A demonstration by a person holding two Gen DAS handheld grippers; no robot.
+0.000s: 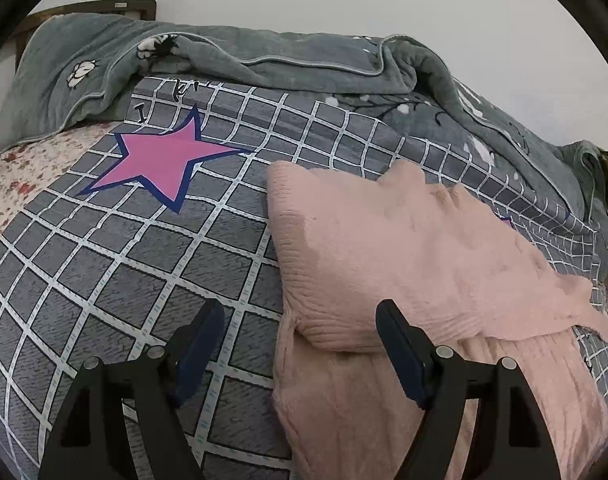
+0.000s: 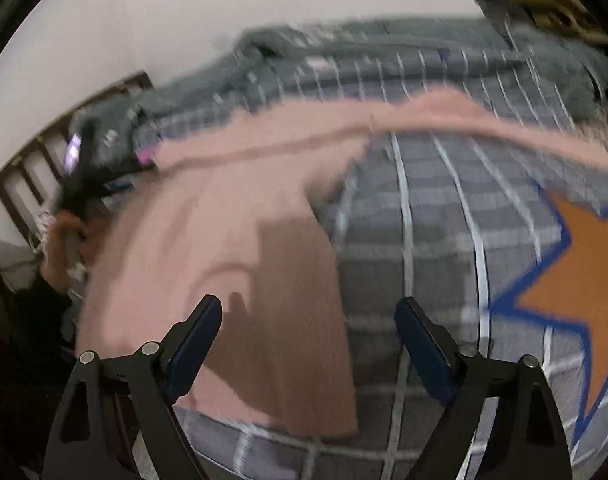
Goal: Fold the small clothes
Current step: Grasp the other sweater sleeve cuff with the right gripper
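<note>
A pink knitted sweater [image 1: 404, 248] lies on the grey checked bedsheet [image 1: 103, 272], with one part folded over the rest. My left gripper [image 1: 299, 320] is open at its near left edge. The folded hem sits between the fingers, and neither pad presses on it. In the blurred right wrist view the sweater [image 2: 183, 232] spreads to the left, with a sleeve stretching right across the bed. My right gripper [image 2: 310, 308] is open above the sweater's right edge and holds nothing. The left gripper [image 2: 79, 160] and the person's hand [image 2: 63, 236] show at the far left.
A grey-green blanket [image 1: 263, 56] is bunched along the back against the wall. A wooden headboard [image 2: 31, 160] stands at the left. The sheet bears a pink star [image 1: 163, 160] and an orange star [image 2: 576, 280]. A floral sheet [image 1: 19, 168] shows at the left.
</note>
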